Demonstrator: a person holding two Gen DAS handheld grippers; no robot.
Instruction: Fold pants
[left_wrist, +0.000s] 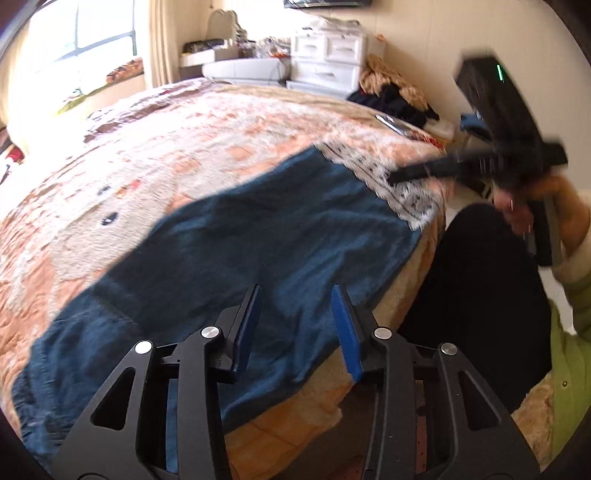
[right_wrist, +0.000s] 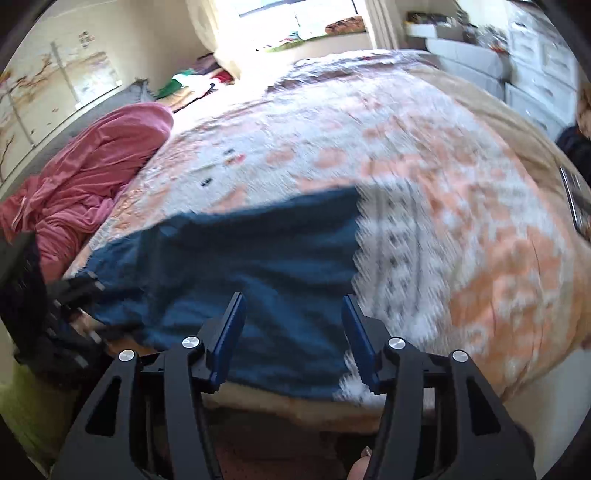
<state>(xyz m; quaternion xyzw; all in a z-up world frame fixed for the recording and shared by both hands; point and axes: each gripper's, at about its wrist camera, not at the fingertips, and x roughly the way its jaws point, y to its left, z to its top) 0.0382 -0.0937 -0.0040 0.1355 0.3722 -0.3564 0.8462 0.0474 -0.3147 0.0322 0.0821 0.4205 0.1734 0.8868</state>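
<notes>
The pants (left_wrist: 229, 258) lie flat along the near edge of the bed (left_wrist: 184, 147), dark blue, one end reaching the white patterned strip of the blanket (left_wrist: 406, 195). Both tools are spread with nothing between the pads — the left tool (left_wrist: 295, 328) hangs over the near edge of the cloth, the right tool (right_wrist: 293, 336) over the end by the white strip.

The step in hand looks like setting up the next fold. To do it well, each tool should take a matching point on the same edge, pinching every layer at once, and the two should lift and carry together so the fold line stays straight. Going in low and closing fully before lifting would keep the soft cloth from slipping out.

The left view shows the right tool (left_wrist: 424, 171) from outside, blurred, in a hand (left_wrist: 517, 206) above the far end of the pants — and white drawers (left_wrist: 328, 62) by the wall. The right view alone shows a pink heap (right_wrist: 92, 177) on the bed's far left side and part of the left tool (right_wrist: 74, 288) at the frame's left edge.
</notes>
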